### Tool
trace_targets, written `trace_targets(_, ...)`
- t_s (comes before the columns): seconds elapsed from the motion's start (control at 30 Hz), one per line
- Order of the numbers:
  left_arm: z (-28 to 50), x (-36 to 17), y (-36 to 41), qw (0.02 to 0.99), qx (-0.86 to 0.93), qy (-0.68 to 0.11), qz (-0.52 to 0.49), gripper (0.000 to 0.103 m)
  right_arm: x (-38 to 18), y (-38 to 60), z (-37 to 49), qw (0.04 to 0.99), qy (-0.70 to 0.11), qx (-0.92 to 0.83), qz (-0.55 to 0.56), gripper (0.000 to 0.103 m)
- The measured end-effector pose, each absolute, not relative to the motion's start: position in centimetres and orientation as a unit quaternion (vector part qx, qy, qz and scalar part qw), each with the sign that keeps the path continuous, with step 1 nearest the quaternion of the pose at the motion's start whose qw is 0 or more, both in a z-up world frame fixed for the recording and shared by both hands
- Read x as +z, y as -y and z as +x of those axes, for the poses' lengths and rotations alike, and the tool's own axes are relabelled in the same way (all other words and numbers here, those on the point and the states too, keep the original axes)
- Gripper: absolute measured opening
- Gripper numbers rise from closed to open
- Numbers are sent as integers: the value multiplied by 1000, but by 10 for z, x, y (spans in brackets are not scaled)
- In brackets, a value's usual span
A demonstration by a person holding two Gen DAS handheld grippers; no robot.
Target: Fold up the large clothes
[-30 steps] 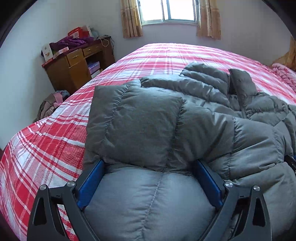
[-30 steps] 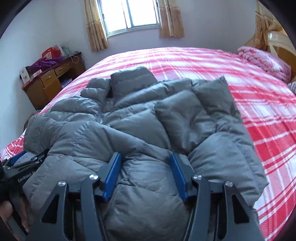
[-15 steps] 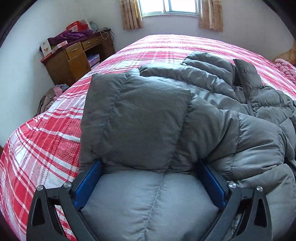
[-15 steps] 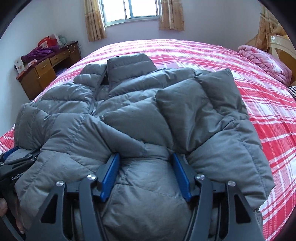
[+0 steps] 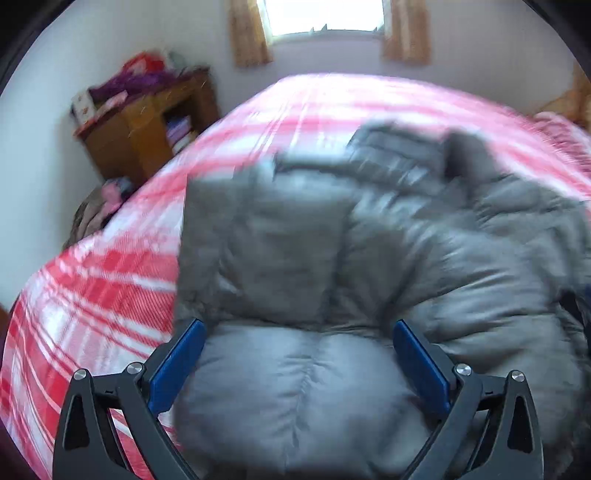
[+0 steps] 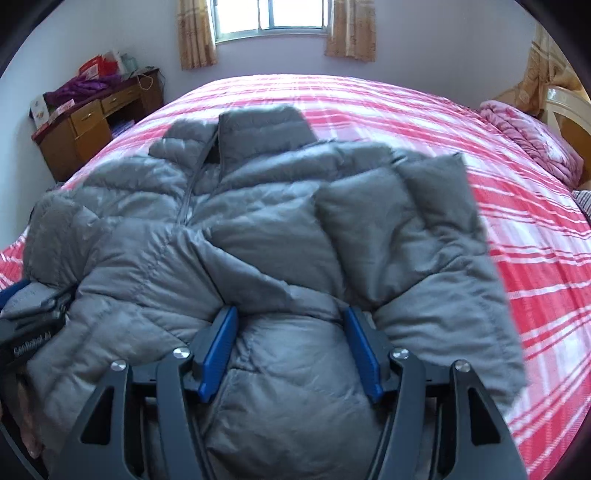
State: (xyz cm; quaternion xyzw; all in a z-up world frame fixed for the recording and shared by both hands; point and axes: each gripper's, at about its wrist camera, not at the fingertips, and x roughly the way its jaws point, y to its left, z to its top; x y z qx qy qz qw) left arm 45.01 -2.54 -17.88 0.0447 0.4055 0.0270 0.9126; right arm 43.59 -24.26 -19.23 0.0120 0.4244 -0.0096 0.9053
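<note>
A grey puffer jacket point(image 6: 258, 229) lies on a bed with a red and white plaid cover point(image 6: 406, 107), collar toward the window. In the left wrist view the jacket point(image 5: 369, 240) is blurred. My left gripper point(image 5: 297, 328) has its blue pads wide apart with the jacket's thick hem bulging between them. My right gripper point(image 6: 290, 314) grips the hem the same way, pads pressed into the padding. The left gripper's body point(image 6: 29, 332) shows at the left edge of the right wrist view. Both sleeves lie folded over the jacket's front.
A wooden desk point(image 6: 92, 122) with clutter stands by the wall at the left. A pink blanket point(image 6: 532, 140) and a headboard point(image 6: 569, 118) are at the right. A window with curtains point(image 6: 273, 22) is behind the bed.
Both grippers moved with the hem still held; the views first tilted down, then lifted again. The left wrist view is now blurred by motion.
</note>
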Motion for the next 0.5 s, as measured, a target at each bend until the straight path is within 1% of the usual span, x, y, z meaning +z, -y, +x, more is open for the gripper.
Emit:
trace_targets(0.07,448,-154,23,926,14,-375,44,102,-169,247,430,918,-395,-21,21,63)
trace_targets(0.13,458,-140,20,930,11,-365,39,102,-149,242,429,927,-373,-18,19,64)
trace_targets(0.2,477,-138,12,931,36,-361,40,102,-140,225,434,926,-376,9,18,64)
trace_targets(0.27,501,-153,1,920,57,-387,32,102,-144,205,439,922,-385,39,6,64)
trace_targets(0.37,529,-194,-14,889,70,-452,-5,102,-164,189,450,916,-399,50,-10,64)
trace_targets(0.47,531,-214,-15,882,48,-467,-30,102,-192,193,460,906,-421,36,-16,65)
trace_targets(0.5,529,-216,-12,885,50,-461,-24,102,-196,196,460,906,-421,35,-14,65)
